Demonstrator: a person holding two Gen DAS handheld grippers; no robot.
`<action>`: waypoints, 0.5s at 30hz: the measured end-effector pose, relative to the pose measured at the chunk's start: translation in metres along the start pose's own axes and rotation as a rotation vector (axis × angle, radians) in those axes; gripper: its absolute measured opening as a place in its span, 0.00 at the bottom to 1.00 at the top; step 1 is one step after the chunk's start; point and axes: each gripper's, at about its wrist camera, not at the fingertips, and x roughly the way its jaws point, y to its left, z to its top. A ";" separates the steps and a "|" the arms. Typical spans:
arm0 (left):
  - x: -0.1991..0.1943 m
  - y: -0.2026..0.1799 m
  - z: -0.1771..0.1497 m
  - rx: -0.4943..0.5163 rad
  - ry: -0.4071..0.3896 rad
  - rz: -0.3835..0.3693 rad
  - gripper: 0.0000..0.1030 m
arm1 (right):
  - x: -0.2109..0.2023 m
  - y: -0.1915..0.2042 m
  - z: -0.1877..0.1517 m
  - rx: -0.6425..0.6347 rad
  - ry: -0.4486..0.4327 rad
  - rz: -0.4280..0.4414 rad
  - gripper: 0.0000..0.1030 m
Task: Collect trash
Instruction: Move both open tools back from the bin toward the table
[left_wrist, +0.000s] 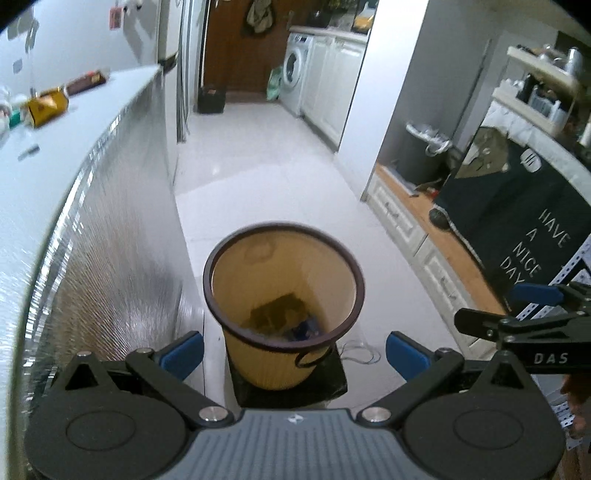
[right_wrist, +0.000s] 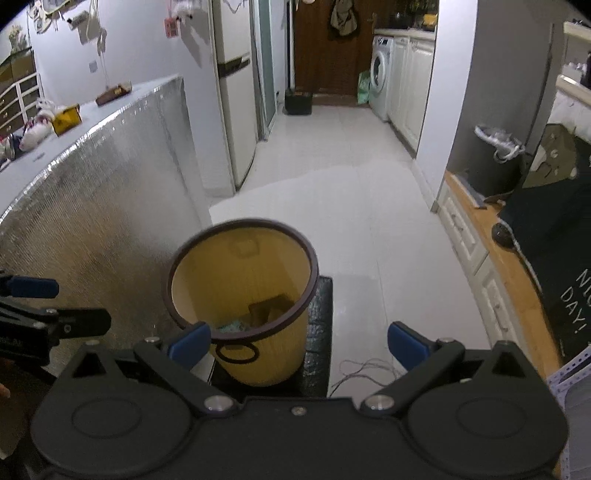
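A: Two grippers are near the yellow bin (left_wrist: 284, 295), and both are empty. The left gripper (left_wrist: 294, 352) has its fingers spread wide, with nothing between them. The right gripper (right_wrist: 299, 345) is the same, fingers spread and holding nothing.

B: Where is the bin exactly?

A: It stands on a dark block (right_wrist: 317, 332) on the floor, just beside the worktop (left_wrist: 74, 122) with the silver front. Inside the bin some trash already lies at the bottom, something brownish and something blue-green.

B: So which step is this?

A: I think it is the moment between two pieces. More trash is on the worktop: a yellow packet (left_wrist: 46, 105), a dark brown wrapper (left_wrist: 86, 82), and some white crumpled things (right_wrist: 35, 127) further along.

B: And the next move?

A: One gripper should probably turn to the left, rise to the worktop and reach a piece there with the fingers kept apart. The yellow packet seems the nearest.
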 end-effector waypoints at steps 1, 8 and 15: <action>-0.006 -0.001 0.000 0.004 -0.014 -0.001 1.00 | -0.003 0.001 0.000 -0.002 -0.011 -0.006 1.00; -0.051 -0.003 0.005 0.017 -0.132 -0.004 1.00 | -0.031 0.007 0.001 0.006 -0.097 -0.006 1.00; -0.098 0.014 0.011 0.004 -0.253 0.034 1.00 | -0.058 0.025 0.010 -0.012 -0.204 0.038 1.00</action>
